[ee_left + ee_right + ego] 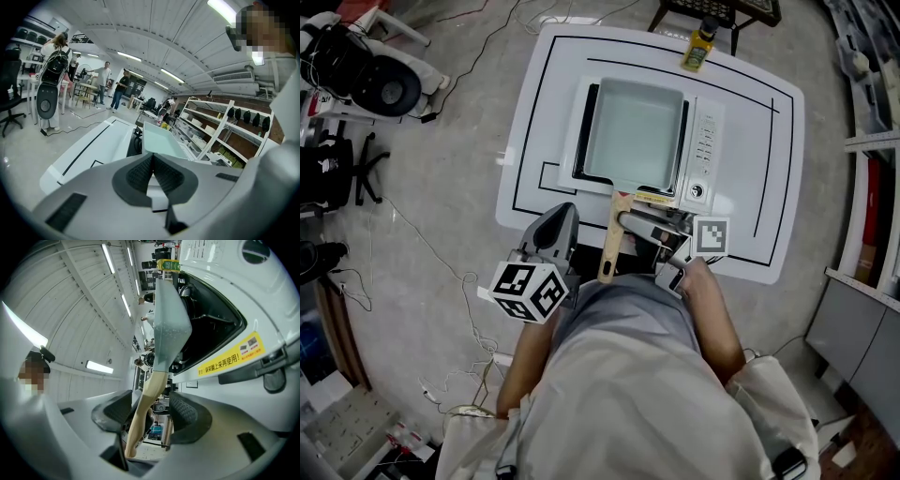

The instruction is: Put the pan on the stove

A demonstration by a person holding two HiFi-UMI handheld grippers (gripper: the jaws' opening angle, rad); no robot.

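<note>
inside the spread right tool (151, 412) lies the pan handle (148, 391), unclamped.

Head view: above the stove (705, 150), looking steeply down. Left gripper view: farther back, facing it. Right gripper view: close beside it, rolled sideways. All share the pan (633, 131).

Grey floor (422, 187), white table (759, 159), ceiling lights (129, 56), shelving (220, 131)
</note>
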